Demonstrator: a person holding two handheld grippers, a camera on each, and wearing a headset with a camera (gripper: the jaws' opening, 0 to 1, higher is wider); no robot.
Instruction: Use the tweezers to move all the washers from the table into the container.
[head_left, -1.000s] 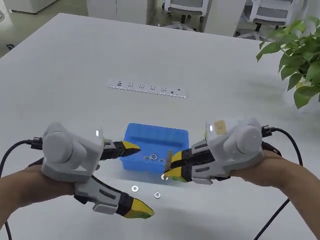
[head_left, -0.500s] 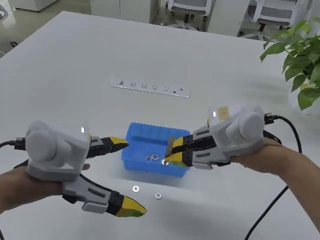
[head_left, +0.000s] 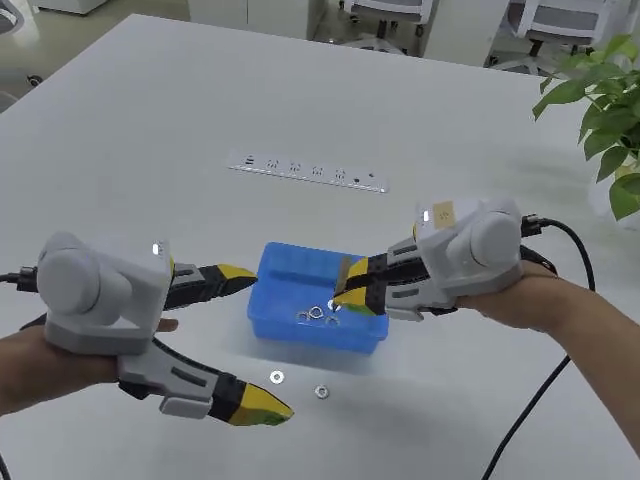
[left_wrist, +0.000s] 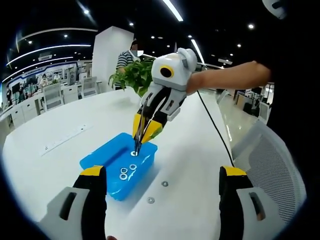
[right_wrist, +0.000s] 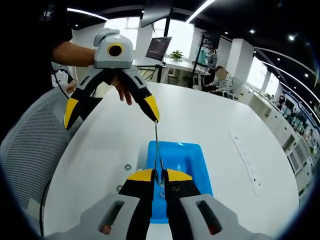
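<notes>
There's the right gripper (head_left: 350, 288) clenched on the tweezers (right_wrist: 156, 150), washer (left_wrist: 134, 153) at their tips over the blue container (head_left: 300, 265), so loosen gently and low, while the left gripper (head_left: 252, 341) gapes, two table washers (head_left: 277, 377) near its lower jaw.

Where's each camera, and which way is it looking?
Head view: on the person's head, looking down at the blue container; hands, left gripper, right gripper show.
Left gripper view: on that gripper, facing the right gripper and tweezers; own open jaws show.
Right gripper view: on that gripper, facing the left gripper; own jaws clamp tweezers.
Gripper views share: container, two loose washers.
</notes>
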